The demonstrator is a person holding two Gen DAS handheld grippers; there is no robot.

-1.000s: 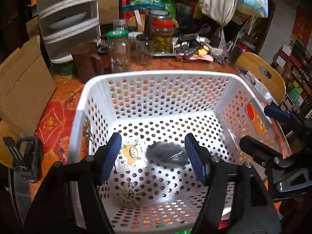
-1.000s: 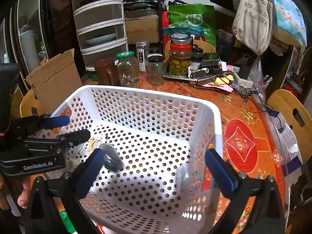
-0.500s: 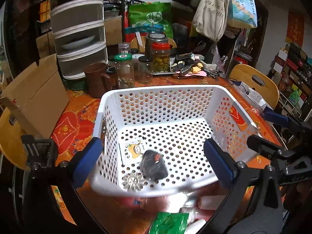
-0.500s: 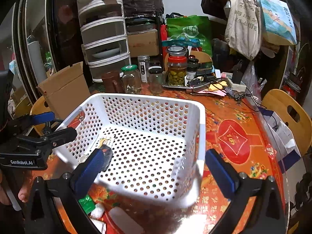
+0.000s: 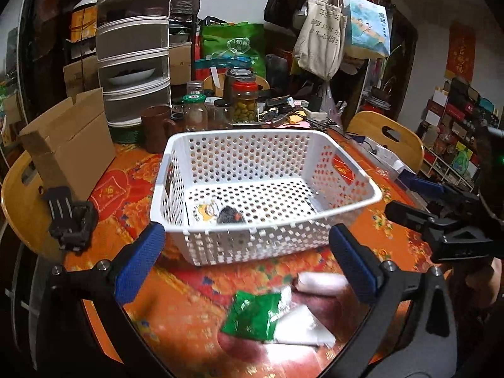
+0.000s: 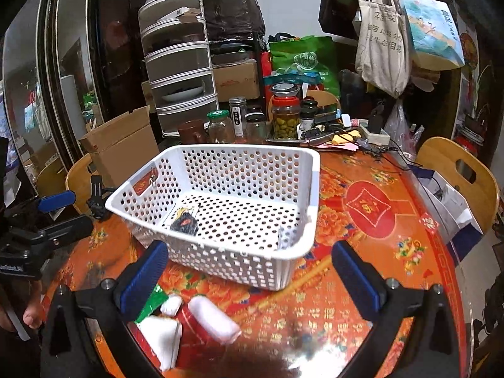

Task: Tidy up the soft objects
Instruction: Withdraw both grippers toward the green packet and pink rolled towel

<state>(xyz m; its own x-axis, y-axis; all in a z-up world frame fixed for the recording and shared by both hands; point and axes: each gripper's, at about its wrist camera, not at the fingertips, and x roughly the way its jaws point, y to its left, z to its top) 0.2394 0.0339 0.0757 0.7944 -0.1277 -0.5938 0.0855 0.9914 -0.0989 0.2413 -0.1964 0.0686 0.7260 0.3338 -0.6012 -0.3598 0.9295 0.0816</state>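
Where motion blurs it, green packet [image 5: 252, 316] unreadable, dark bundle [image 5: 230, 215] half behind basket [image 5: 267, 145] rim

Behind the basket, glass jars [image 5: 195, 113] stand on the orange surface [image 6: 371, 252] beside a brown mug [image 5: 156, 127]. A cardboard box [image 5: 72, 145] stands left; cloth bags [image 6: 382, 41] hang above.

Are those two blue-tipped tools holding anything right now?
No. The left tool and right tool both stand open with nothing between their tips; the dark item lies in the basket.
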